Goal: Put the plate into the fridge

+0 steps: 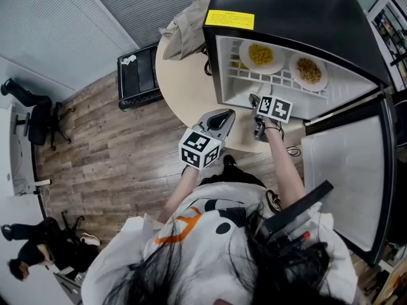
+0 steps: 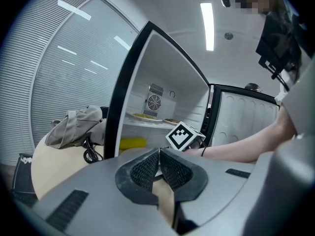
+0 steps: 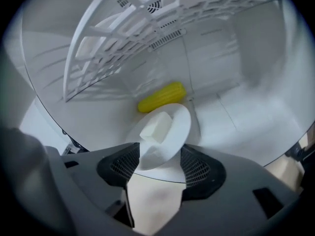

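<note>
A white plate (image 3: 170, 132) carrying a white block (image 3: 156, 127) lies on the floor of the fridge's lower compartment, beside a yellow corn cob (image 3: 161, 97). My right gripper (image 3: 160, 167) stands open, with the plate's near rim between its spread pads. In the head view the right gripper (image 1: 255, 100) reaches in under the wire shelf (image 1: 280, 81) of the black fridge (image 1: 286, 18). My left gripper (image 1: 218, 118) hovers outside the fridge over the table, shut with nothing in it (image 2: 159, 167).
Two plates of food (image 1: 261, 56) (image 1: 309, 70) sit on the fridge's upper shelf. The fridge door (image 1: 346, 183) hangs open at the right. A grey bag (image 1: 187, 21) and a cable lie on the round table (image 1: 184, 94). A black case (image 1: 138, 75) stands on the floor.
</note>
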Demonstrator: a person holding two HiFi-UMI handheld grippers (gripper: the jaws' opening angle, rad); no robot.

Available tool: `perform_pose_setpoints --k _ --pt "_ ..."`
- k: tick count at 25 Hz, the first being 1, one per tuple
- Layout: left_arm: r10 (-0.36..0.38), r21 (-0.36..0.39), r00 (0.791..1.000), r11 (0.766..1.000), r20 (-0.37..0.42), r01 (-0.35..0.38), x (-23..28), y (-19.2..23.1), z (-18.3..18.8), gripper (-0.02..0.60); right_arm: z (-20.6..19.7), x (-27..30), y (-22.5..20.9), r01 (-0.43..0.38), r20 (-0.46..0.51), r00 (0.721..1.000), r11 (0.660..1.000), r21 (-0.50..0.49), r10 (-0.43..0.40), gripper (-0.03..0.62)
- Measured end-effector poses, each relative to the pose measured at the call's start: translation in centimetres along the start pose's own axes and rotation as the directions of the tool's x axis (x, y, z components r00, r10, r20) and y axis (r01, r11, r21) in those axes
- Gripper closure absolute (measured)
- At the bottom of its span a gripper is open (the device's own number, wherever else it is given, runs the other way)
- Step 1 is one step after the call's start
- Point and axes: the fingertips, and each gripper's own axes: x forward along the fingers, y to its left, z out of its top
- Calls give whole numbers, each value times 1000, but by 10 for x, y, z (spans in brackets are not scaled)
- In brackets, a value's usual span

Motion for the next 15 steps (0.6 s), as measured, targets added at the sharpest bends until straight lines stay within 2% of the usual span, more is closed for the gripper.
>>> perform_pose_setpoints --k 2,5,7,9,15 --pt "-2 2 1000 1000 1 2 1 -1 0 571 1 -1 -1 46 7 999 994 -101 -46 318" --pt "-2 4 1000 1000 0 2 0 -3 -1 571 6 -6 -5 148 47 989 959 -242 -141 290" --pt "-1 3 1000 1000 0 1 -1 -2 -1 571 12 -11 -7 200 91 979 934 -295 -181 289" --pt "2 2 1000 1000 1 -2 -2 -2 -1 571 17 -14 -5 210 117 976 926 -315 -182 289" --pt "4 6 1000 1000 4 -4 -1 -2 -1 571 23 -20 4 166 122 983 943 -287 -136 290"
